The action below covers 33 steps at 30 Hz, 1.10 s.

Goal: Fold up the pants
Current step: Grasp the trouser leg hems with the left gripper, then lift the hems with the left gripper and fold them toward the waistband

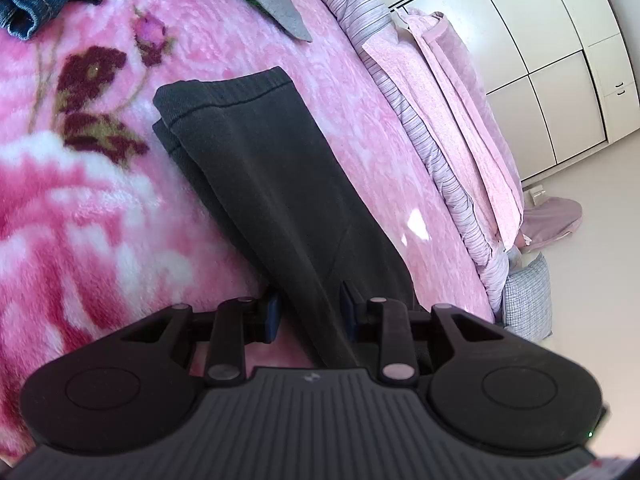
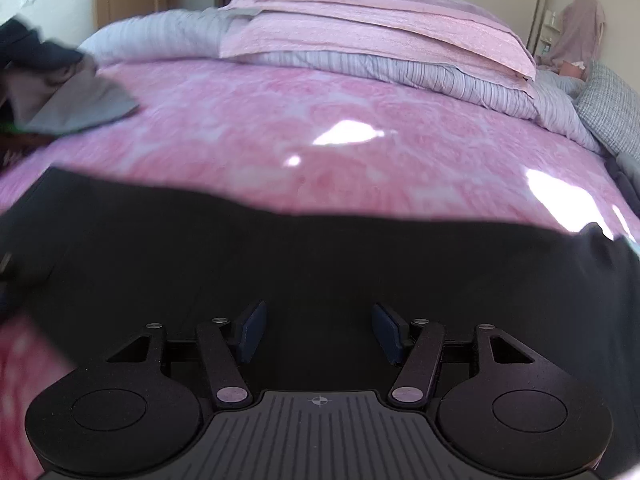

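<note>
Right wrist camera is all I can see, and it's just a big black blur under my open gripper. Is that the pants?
Observer: Yes. The left wrist camera shows the black pants lying as one long narrow strip on the pink blanket, ribbed band at the far end.
Operator: Is my other gripper holding them?
Observer: The left gripper looks pinched on the near end; cloth fills the gap between its pads.
Operator: Anything else?
Observer: Blue jeans lie on the blanket beyond that band, apart from it.
</note>
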Tool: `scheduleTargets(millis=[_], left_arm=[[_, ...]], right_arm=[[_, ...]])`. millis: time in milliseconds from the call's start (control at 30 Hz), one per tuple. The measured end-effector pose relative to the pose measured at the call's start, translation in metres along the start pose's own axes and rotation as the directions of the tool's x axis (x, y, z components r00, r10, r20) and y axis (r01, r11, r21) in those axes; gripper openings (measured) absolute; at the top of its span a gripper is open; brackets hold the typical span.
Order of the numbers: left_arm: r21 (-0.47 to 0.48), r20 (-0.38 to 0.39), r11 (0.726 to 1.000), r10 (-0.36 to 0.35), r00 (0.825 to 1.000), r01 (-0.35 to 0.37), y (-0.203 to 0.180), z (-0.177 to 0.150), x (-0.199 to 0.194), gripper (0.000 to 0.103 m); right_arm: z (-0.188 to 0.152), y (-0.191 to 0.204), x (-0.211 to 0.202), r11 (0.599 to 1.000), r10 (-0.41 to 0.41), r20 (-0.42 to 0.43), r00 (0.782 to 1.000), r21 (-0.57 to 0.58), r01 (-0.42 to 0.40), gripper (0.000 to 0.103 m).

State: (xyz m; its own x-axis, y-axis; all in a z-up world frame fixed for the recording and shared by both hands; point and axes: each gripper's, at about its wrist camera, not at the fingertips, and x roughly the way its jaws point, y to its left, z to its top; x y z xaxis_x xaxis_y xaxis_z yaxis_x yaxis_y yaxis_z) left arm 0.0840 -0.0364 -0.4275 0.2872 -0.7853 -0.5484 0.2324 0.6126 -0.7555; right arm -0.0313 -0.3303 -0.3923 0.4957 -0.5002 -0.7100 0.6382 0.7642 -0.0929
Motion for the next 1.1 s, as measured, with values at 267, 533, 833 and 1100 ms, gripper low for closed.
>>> scheduleTargets(millis=[267, 533, 833, 1100], left_arm=[[-0.020, 0.009, 1.000, -0.015, 1.000, 0.015, 0.002, -0.003, -0.005, 0.027], [-0.113, 0.065, 0.992, -0.046, 0.997, 0.053, 0.004, 0.002, 0.013, 0.014], [-0.034, 0.108, 0.999, -0.024, 0.994, 0.028, 0.005, -0.010, 0.008, 0.020], [0.218, 0.166, 0.966, 0.107, 0.980, -0.142, -0.047, -0.016, 0.003, 0.011]], right_arm=[[-0.023, -0.005, -0.047, 0.996, 0.016, -0.001, 1.000, 0.084, -0.016, 0.056], [-0.028, -0.037, -0.055, 0.981, 0.006, -0.008, 1.000, 0.195, -0.004, 0.056], [-0.031, -0.078, -0.076, 0.959, -0.060, 0.026, 0.998, 0.280, 0.051, 0.056], [-0.040, -0.129, -0.102, 0.924, -0.151, 0.068, 0.986, 0.364, 0.117, 0.056]])
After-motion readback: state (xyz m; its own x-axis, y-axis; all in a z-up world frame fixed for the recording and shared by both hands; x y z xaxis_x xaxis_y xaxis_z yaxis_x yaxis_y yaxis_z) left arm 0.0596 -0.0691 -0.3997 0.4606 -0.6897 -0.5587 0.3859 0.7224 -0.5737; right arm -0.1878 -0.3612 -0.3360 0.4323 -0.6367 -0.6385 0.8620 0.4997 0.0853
